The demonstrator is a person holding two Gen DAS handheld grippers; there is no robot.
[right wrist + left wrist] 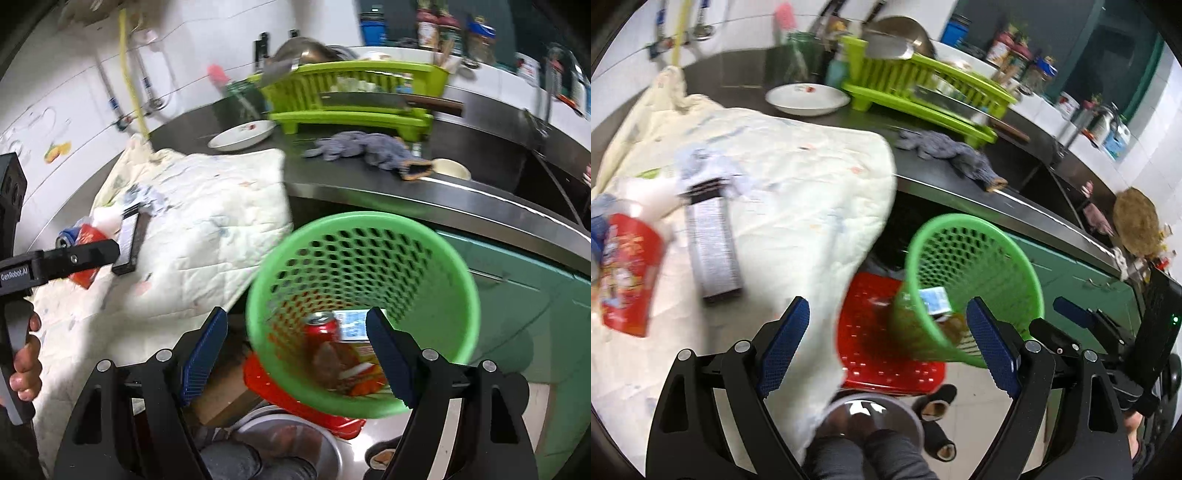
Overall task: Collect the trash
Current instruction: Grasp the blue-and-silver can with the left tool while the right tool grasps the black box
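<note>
- Trash on the quilted cloth (pixel 798 177) at the bench's left end: red cup (pixel 628 273), grey box (pixel 713 247), crumpled paper (pixel 701 162).
- Green basket (pixel 458 280) tilted off the bench's front edge, over a red stool (pixel 882 350); red can (pixel 325 328) and carton (pixel 352 325) inside.
- Left gripper (pixel 888 350): jaws wide open, holding nothing.
- Right gripper (pixel 297 354): jaws wide open, straddling the basket rim; contact unclear.

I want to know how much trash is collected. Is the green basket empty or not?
Not empty. In the right wrist view the green basket holds a red can, a small carton and wrappers at the bottom; most space remains free.
</note>
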